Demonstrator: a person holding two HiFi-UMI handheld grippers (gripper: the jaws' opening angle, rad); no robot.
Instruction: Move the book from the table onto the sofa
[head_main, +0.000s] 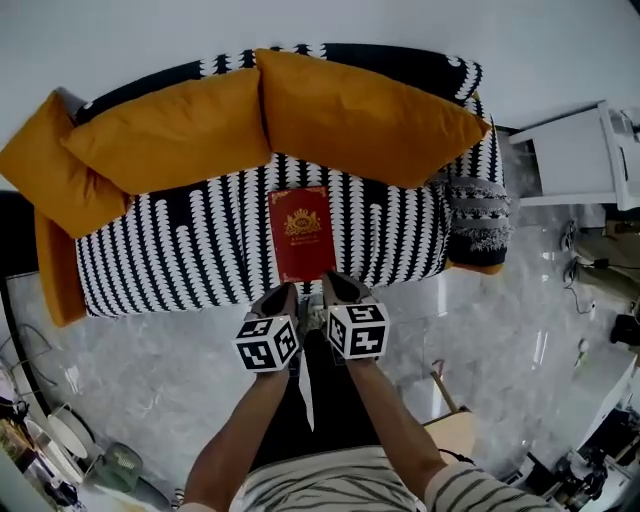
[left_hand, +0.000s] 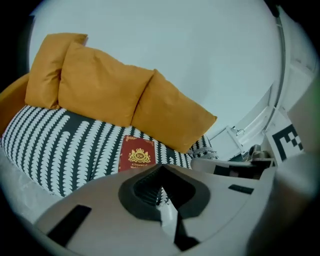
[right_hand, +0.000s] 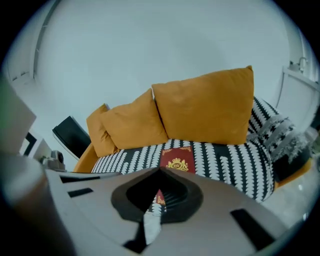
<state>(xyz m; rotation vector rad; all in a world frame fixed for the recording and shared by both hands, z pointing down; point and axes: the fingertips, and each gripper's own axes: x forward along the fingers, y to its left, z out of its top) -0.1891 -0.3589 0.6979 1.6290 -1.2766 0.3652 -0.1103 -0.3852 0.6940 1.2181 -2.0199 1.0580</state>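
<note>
The red book (head_main: 302, 233) with a gold crest lies flat on the black-and-white patterned sofa seat (head_main: 180, 240), near the middle of its front half. It also shows in the left gripper view (left_hand: 136, 155) and in the right gripper view (right_hand: 177, 160). My left gripper (head_main: 283, 296) and right gripper (head_main: 340, 288) hover side by side just in front of the book's near edge, over the sofa's front edge. Both are shut with nothing between their jaws and neither touches the book. In their own views the left gripper (left_hand: 161, 168) and the right gripper (right_hand: 160, 173) have their jaws meeting in a line.
Two large orange cushions (head_main: 170, 130) (head_main: 370, 110) lean along the sofa back, with another orange one (head_main: 45, 165) at its left end. A grey patterned bolster (head_main: 478, 215) lies at the sofa's right end. White furniture (head_main: 575, 155) stands to the right on the marble floor (head_main: 150, 370).
</note>
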